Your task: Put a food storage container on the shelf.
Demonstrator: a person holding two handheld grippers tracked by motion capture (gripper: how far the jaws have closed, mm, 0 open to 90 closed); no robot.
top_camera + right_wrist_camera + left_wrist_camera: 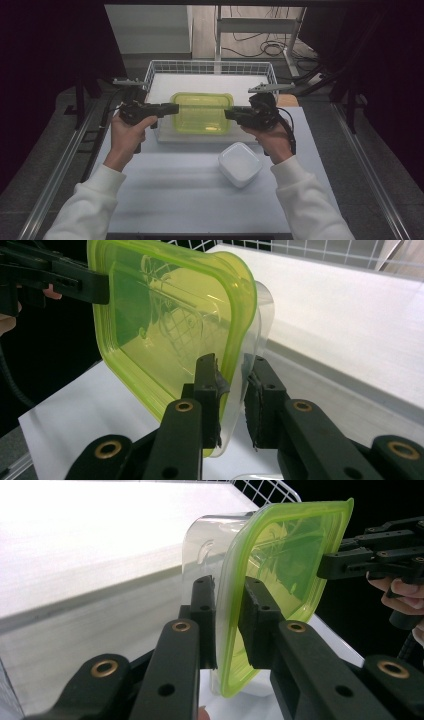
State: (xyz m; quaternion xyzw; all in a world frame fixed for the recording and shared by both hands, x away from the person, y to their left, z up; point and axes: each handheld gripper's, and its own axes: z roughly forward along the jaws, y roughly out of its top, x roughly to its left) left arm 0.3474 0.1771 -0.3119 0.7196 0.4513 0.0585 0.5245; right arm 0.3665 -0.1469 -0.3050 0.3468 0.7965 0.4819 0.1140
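A clear plastic container with a yellow-green lid (201, 112) hangs between my two grippers, over the front edge of the white wire basket (210, 64). My left gripper (175, 108) is shut on the left rim of the lid; in the left gripper view the jaws (227, 625) clamp the green edge of the container (280, 555). My right gripper (227, 114) is shut on the opposite rim, pinching the lid edge and clear wall (232, 390) of the container (165, 325). Each gripper view also shows the other gripper (350, 560) (75, 282) at the far rim.
A small white square bowl (240, 163) sits on the white table (175, 200) just in front of my right hand. The basket has a white floor and wire walls. Metal rails run along both table sides, and cables lie on the floor beyond.
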